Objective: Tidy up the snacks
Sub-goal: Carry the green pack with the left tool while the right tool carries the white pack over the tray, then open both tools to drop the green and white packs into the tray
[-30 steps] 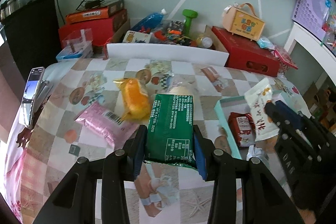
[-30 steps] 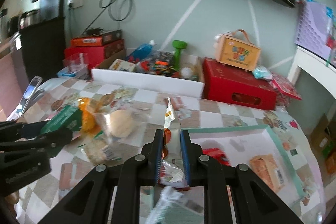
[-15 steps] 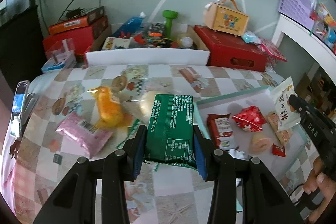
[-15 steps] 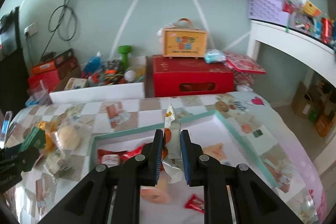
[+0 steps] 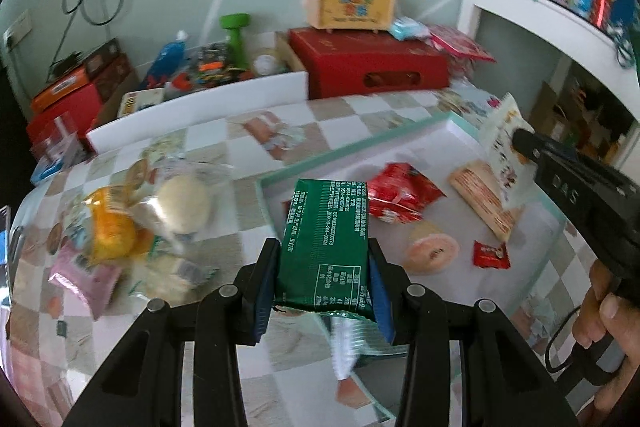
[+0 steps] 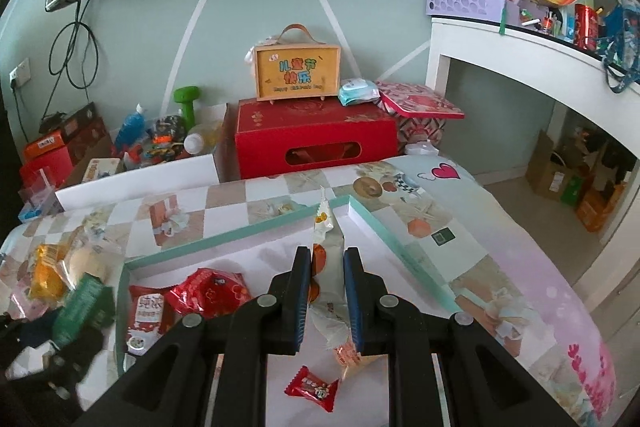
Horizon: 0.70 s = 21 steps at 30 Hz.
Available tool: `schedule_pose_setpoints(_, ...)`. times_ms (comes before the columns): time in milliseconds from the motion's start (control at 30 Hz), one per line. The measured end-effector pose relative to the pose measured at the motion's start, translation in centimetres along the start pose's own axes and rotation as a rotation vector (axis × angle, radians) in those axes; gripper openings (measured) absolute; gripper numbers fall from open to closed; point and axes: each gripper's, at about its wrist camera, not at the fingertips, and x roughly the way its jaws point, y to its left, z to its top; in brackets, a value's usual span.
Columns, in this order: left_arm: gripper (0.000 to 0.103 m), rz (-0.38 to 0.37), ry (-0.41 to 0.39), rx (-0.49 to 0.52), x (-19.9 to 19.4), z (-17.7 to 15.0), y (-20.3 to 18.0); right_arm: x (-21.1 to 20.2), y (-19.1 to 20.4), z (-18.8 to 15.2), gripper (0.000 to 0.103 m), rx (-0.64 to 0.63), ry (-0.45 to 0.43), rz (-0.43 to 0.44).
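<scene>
My left gripper (image 5: 324,255) is shut on a green snack packet (image 5: 326,235) and holds it above the near left edge of the teal-rimmed white tray (image 5: 352,153). My right gripper (image 6: 327,267) has its jaws slightly apart, with a white snack packet (image 6: 323,227) standing between them above the tray (image 6: 224,239); it also shows in the left wrist view (image 5: 502,147). Several snacks lie in the tray: a red bag (image 6: 208,293), a red and white packet (image 6: 146,319), a small red candy (image 6: 312,389) and a round pastry (image 5: 432,253).
Loose snacks lie left of the tray on the checkered cloth: an orange packet (image 5: 112,231), a wrapped bun (image 5: 182,201), a pink packet (image 5: 86,277). A white board (image 5: 200,111), red boxes (image 6: 316,139) and clutter stand behind. A white desk (image 6: 540,67) stands at the right.
Both grippers have moved right, over the tray. The right gripper's jaws have parted a little around the white packet. The green packet stays gripped.
</scene>
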Motion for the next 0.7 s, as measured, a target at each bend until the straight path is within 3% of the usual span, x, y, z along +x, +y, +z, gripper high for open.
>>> schedule_pose_setpoints(433,0.044,-0.032,0.019,0.03,1.8,-0.3,-2.4,1.3,0.3,-0.6,0.019,-0.011,0.065,-0.003)
schedule_pose_setpoints(500,0.046,-0.034,0.016,0.028,1.7,-0.2,-2.3,1.5,0.3,-0.7,0.019,-0.01,0.078,-0.004)
schedule_pose_setpoints(600,0.061,-0.022,0.001,0.029,1.3,0.0,-2.0,1.8,0.3,-0.9,0.019,-0.01,0.098,-0.002)
schedule_pose_setpoints(700,0.062,-0.016,-0.003,0.021,0.9,0.1,-1.6,1.9,0.6,-0.9,0.019,-0.022,0.104,-0.001)
